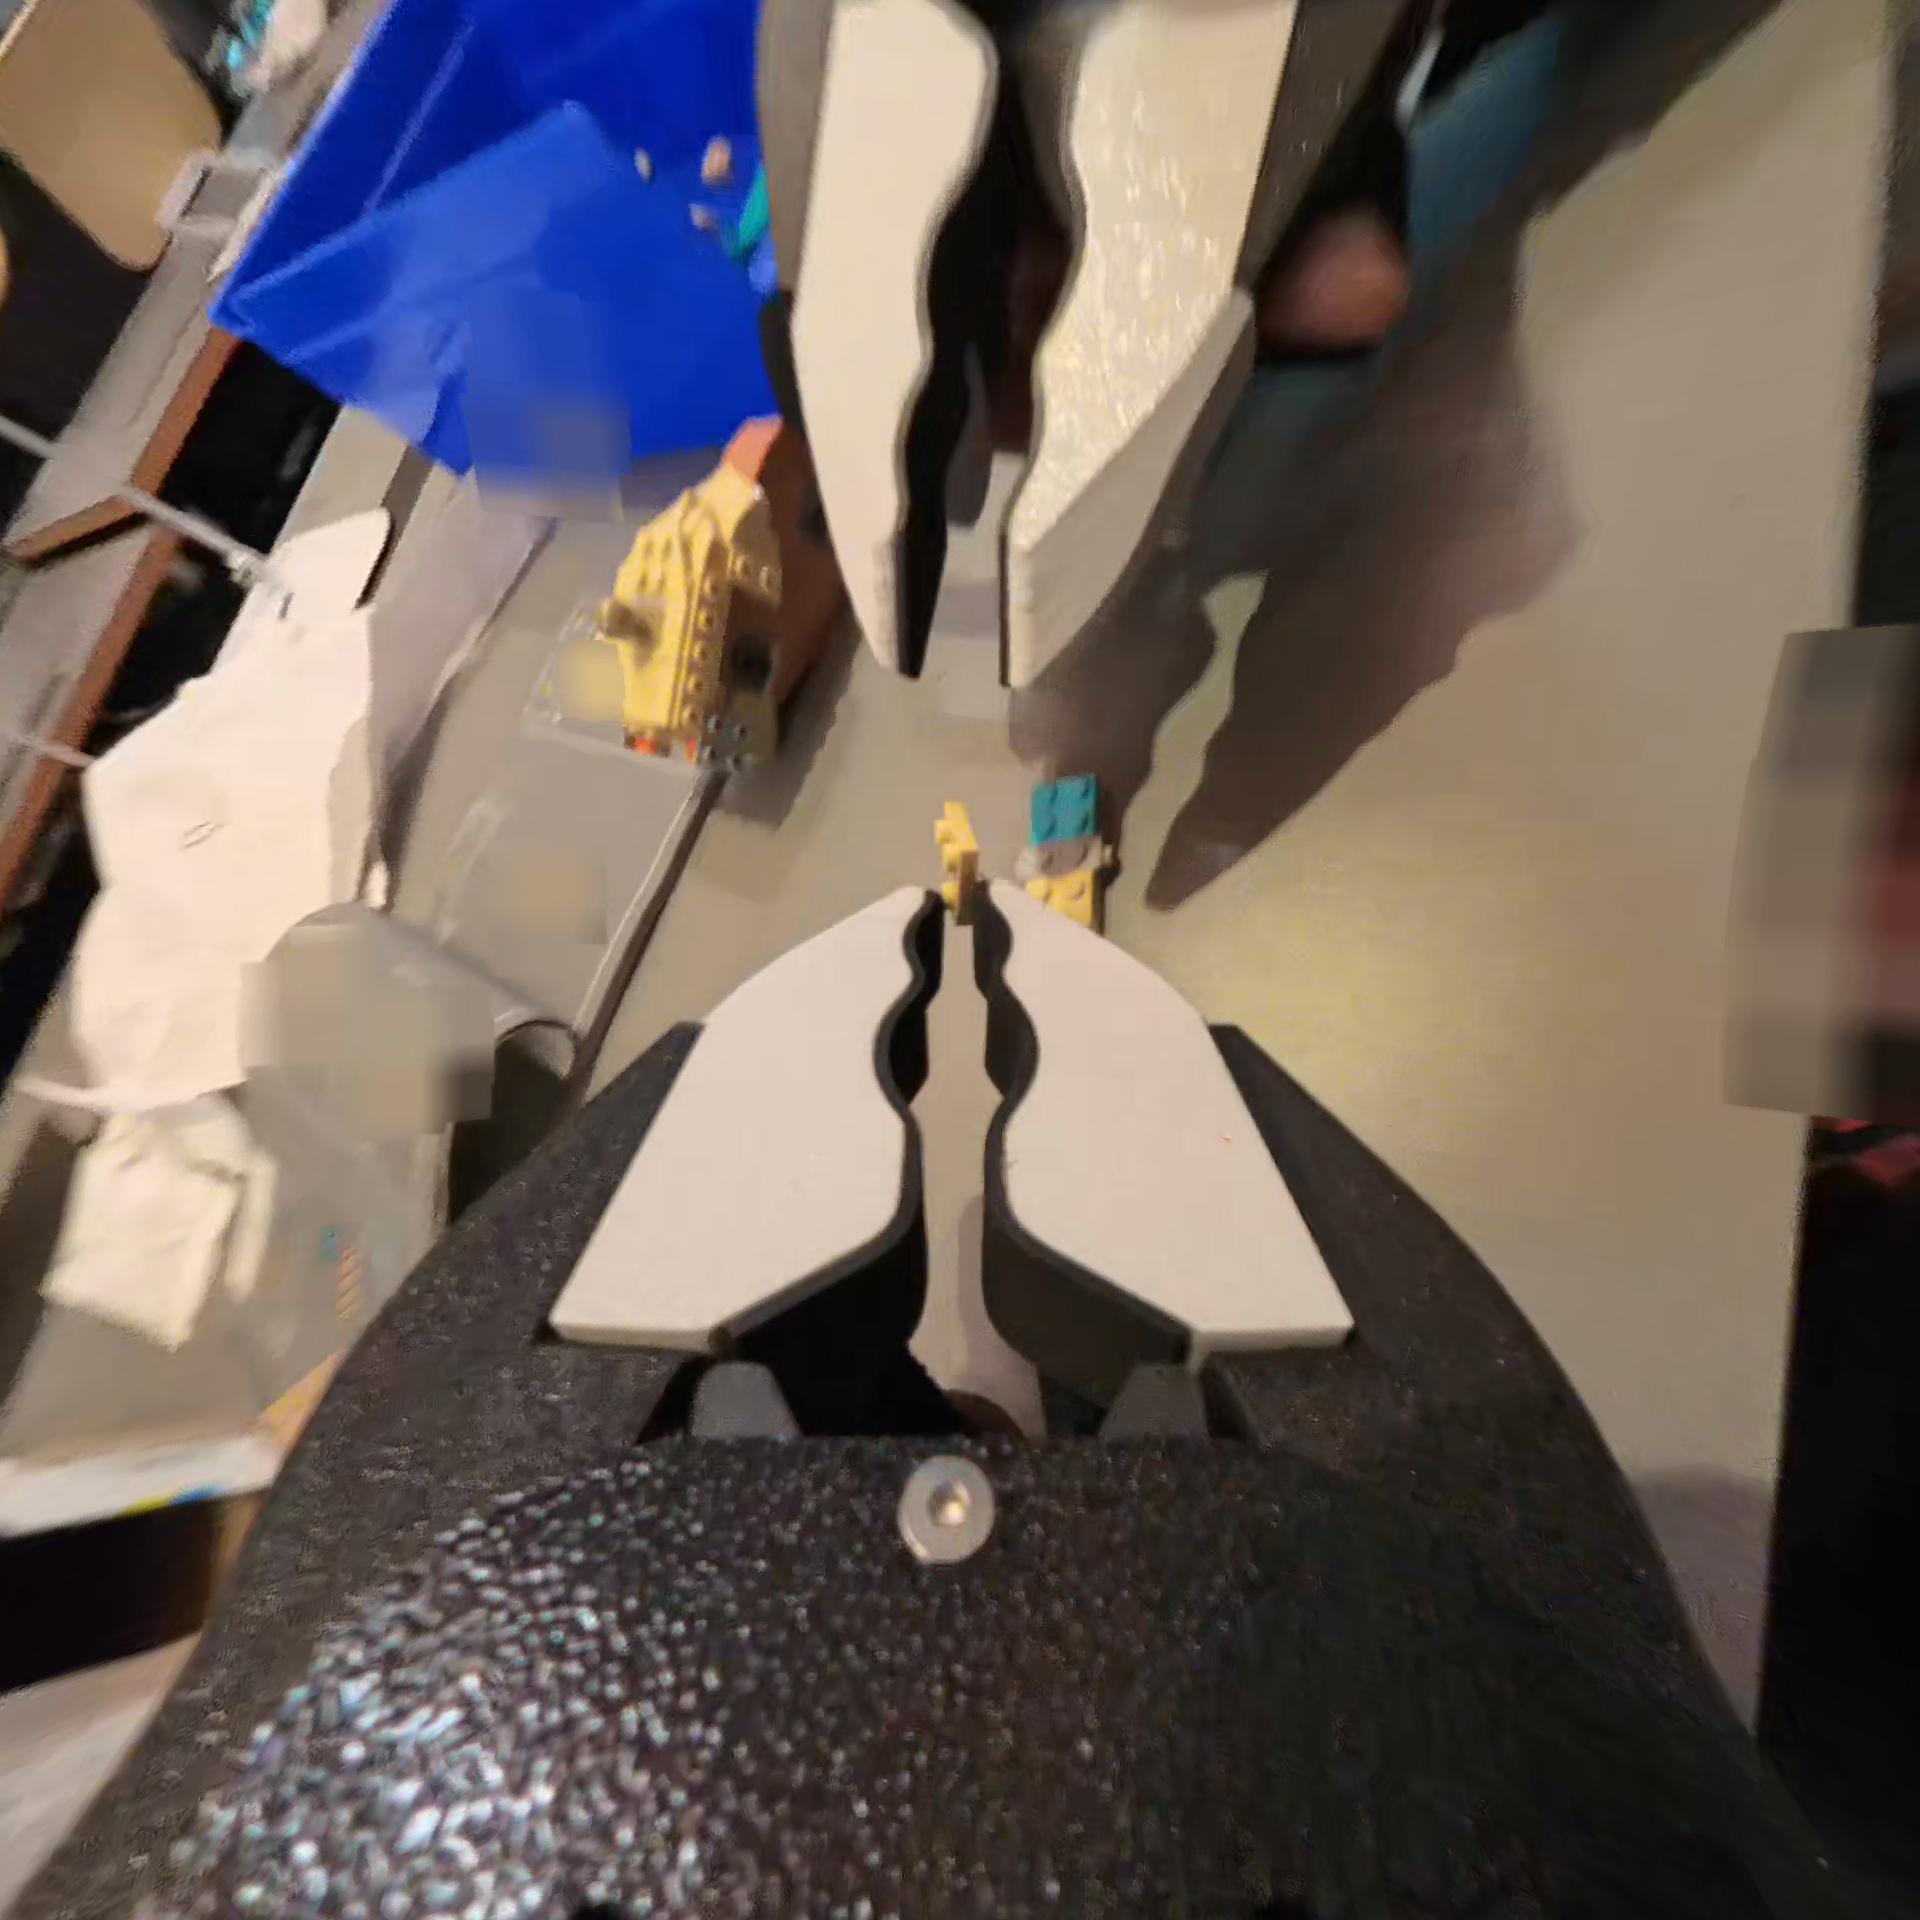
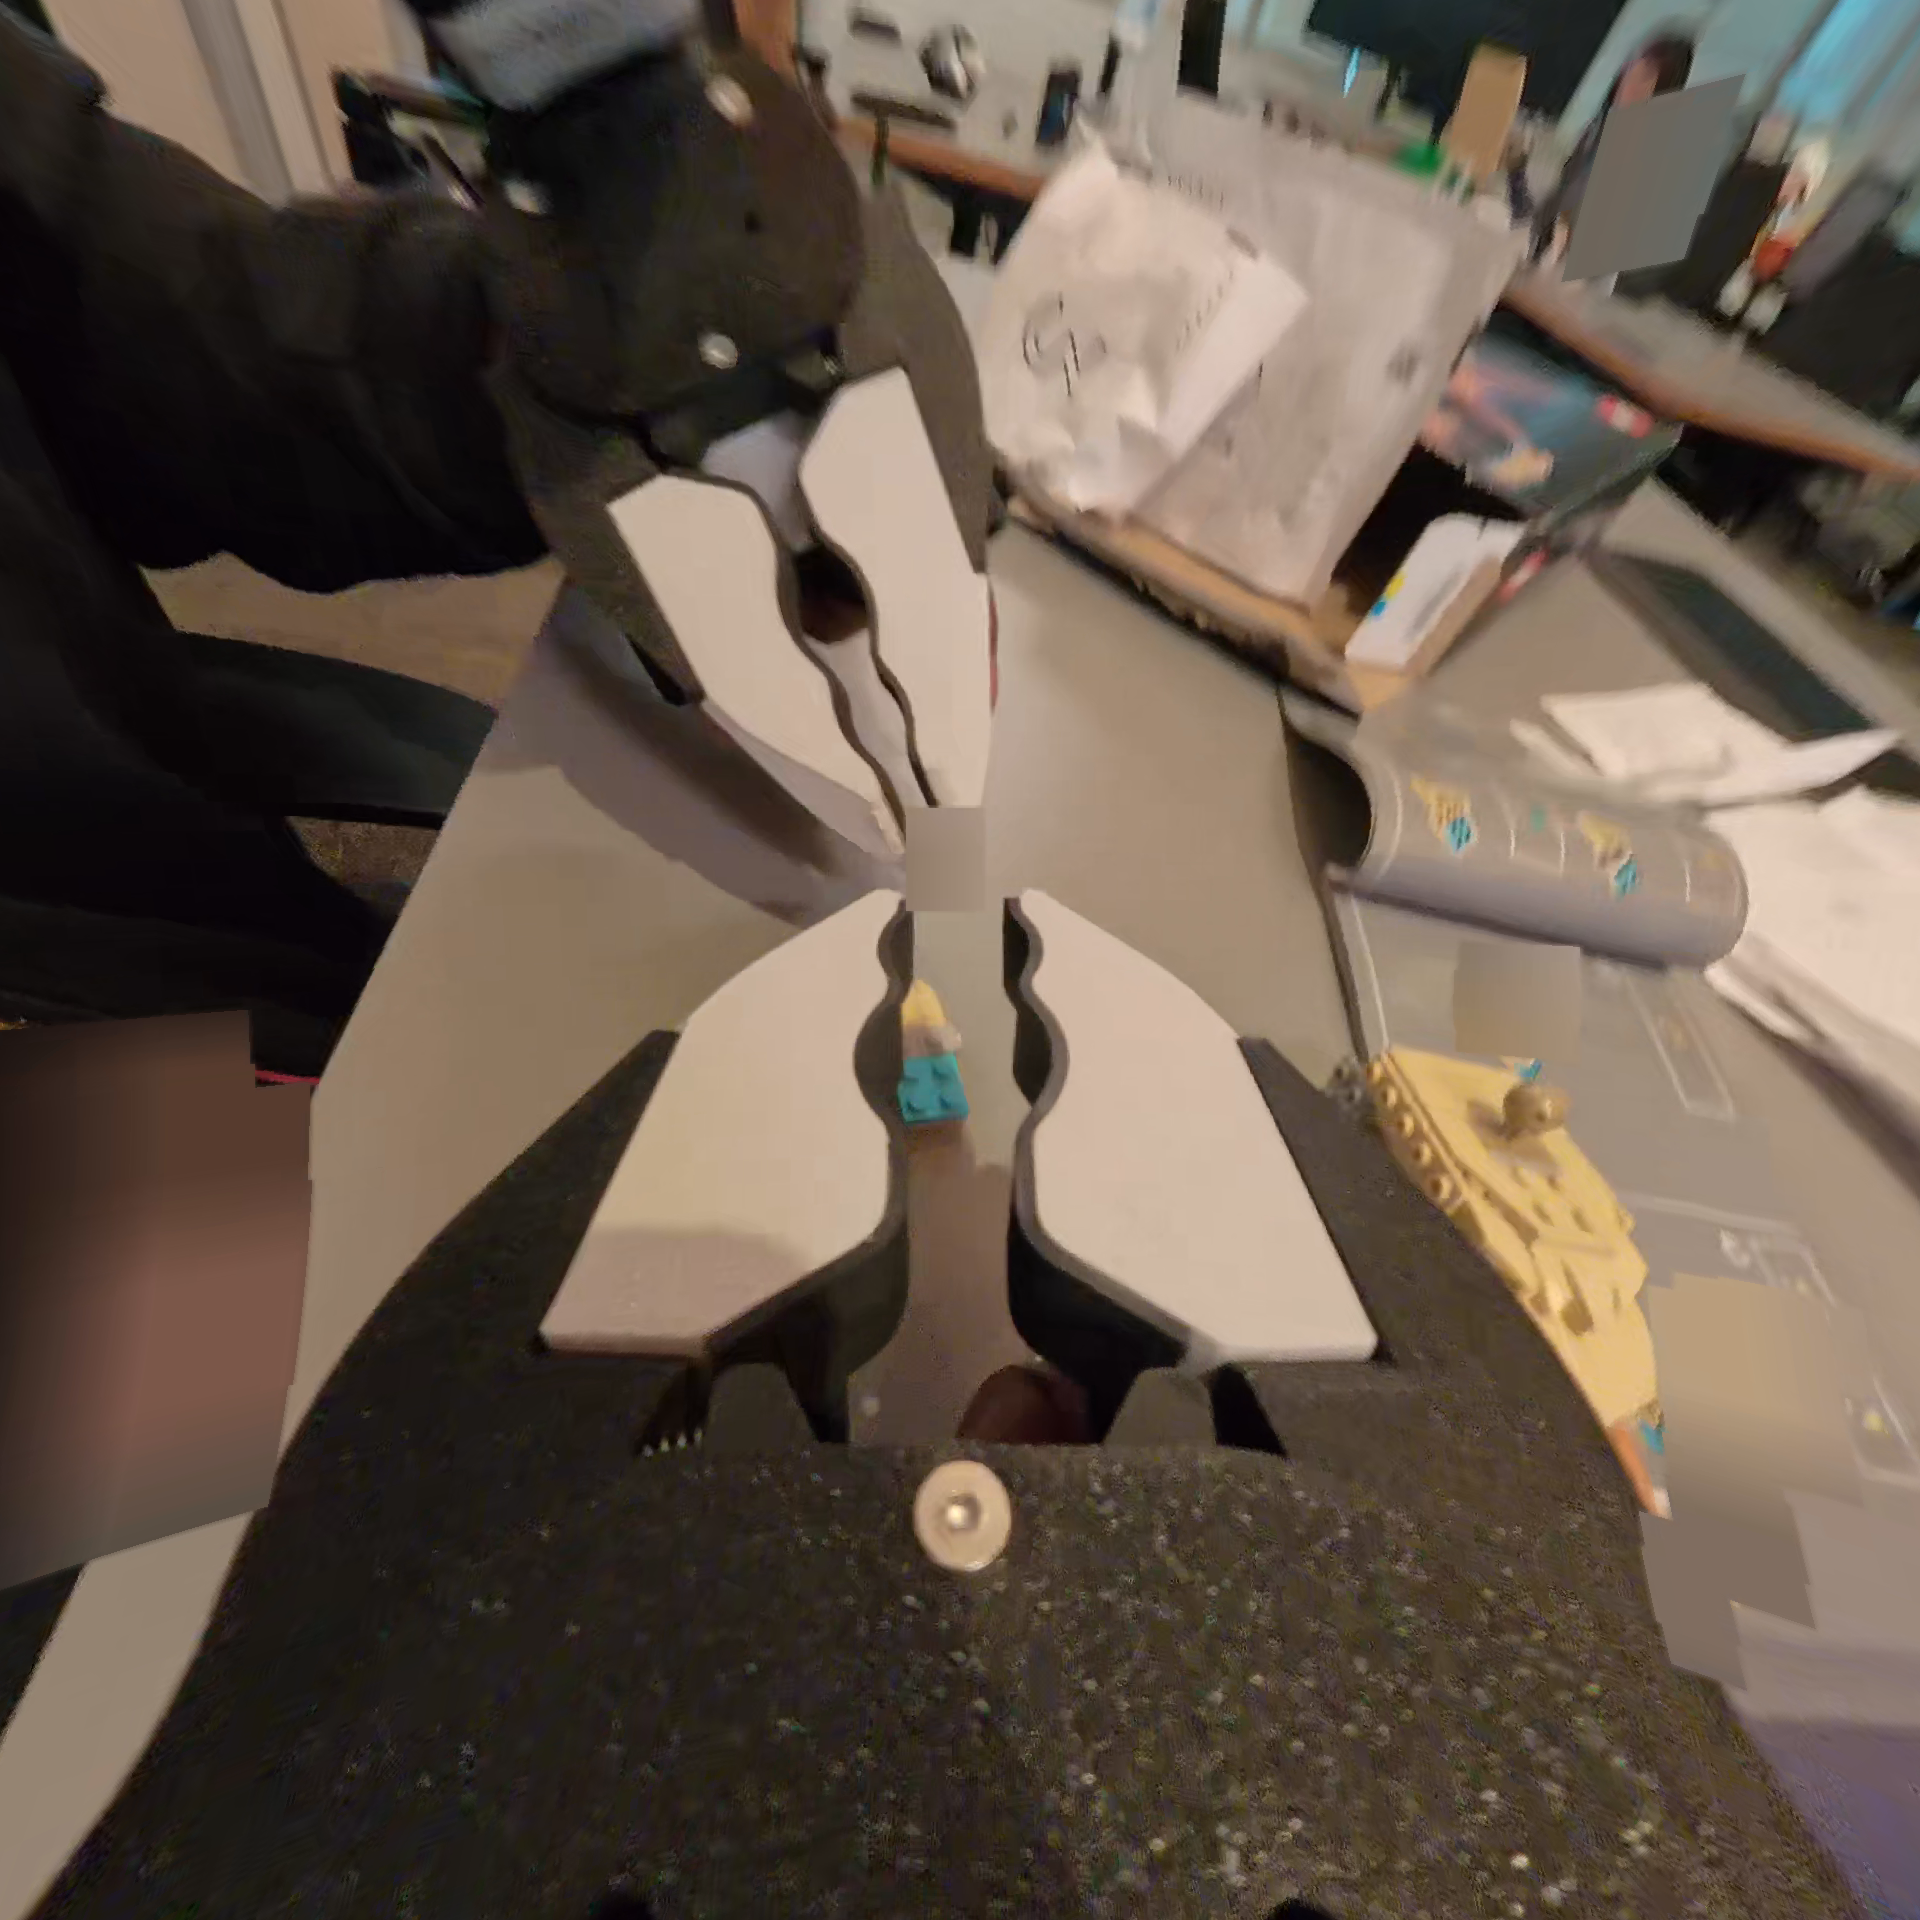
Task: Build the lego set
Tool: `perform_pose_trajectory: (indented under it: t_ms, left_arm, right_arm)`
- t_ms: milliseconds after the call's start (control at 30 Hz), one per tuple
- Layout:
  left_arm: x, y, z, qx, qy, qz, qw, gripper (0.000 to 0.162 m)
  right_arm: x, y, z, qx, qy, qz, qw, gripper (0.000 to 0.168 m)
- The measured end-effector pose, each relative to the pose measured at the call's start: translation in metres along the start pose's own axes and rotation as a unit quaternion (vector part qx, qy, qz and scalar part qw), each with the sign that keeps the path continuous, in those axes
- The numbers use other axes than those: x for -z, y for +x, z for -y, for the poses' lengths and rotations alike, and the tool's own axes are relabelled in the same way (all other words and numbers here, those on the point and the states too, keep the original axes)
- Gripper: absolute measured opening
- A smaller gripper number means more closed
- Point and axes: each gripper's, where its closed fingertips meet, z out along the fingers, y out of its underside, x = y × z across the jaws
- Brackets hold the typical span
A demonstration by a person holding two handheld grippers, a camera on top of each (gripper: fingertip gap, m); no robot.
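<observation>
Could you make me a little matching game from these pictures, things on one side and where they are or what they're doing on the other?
Things:
1. left gripper
2. right gripper
3. teal-topped lego piece
4. tan lego model

States:
A. lies on the grey table, seen between open fingers
B. pinches a small yellow piece at its tips
C. open, holding nothing
D. stands at the table's side, near the curled booklet

Pairs: 1-B, 2-C, 3-A, 4-D

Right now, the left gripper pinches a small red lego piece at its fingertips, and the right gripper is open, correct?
Not quite: in the left wrist view the small lego piece pinched by the left gripper is yellow, not red. The right gripper is indeed open.
</observation>
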Motion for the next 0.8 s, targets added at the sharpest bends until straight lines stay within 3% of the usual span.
perform_pose_trajectory:
  t_ms: [133,267,800]
  left_arm:
    - [-0.006,-0.001,-0.014,-0.066,-0.1,0.053,0.991,0.005]
    - [-0.012,0.004,-0.017,-0.102,-0.143,0.075,0.982,0.005]
    - [-0.02,0.006,-0.009,-0.168,-0.166,0.131,0.963,0.005]
  right_arm:
    - [-0.007,-0.006,-0.013,-0.056,-0.07,0.017,0.996,0.016]
    - [-0.013,-0.011,-0.025,-0.09,-0.121,0.031,0.988,0.017]
    - [-0.022,-0.007,-0.039,-0.2,-0.17,0.036,0.964,0.024]
